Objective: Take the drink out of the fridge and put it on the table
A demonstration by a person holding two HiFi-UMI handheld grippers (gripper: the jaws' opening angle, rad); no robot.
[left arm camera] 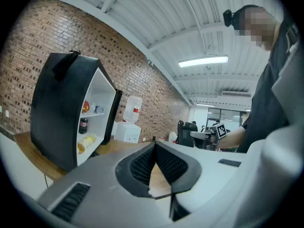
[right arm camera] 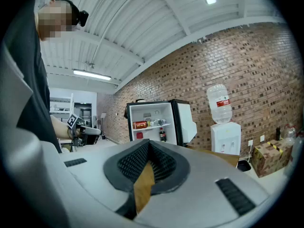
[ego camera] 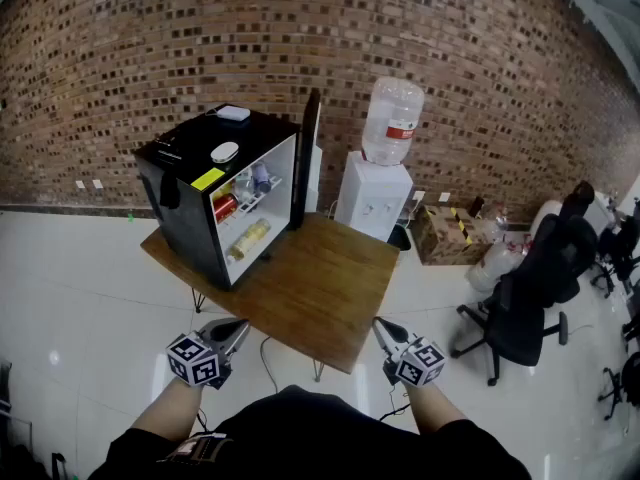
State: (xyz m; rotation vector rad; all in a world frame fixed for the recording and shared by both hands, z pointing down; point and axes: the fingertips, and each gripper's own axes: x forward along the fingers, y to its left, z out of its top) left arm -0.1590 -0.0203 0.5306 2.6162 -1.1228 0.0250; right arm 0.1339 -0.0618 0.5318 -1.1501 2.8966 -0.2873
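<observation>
Both grippers were pressed shut, nothing in them. Left gripper [ego camera: 240,325] and right gripper [ego camera: 382,326] hung off the near edge of the table [ego camera: 330,288], well apart from the fridge [ego camera: 185,183]. Its door [ego camera: 308,153] was open, with the drinks on the shelves: red can [right arm camera: 141,124], cola bottle [right arm camera: 162,135], and yellow bottle [ego camera: 250,238] lying at the bottom. Our worry was crowding: spread jaws going in could knock a neighbour out or clip a shelf.

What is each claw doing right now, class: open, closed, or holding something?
Left claw: closed, holding nothing.
Right claw: closed, holding nothing.
</observation>
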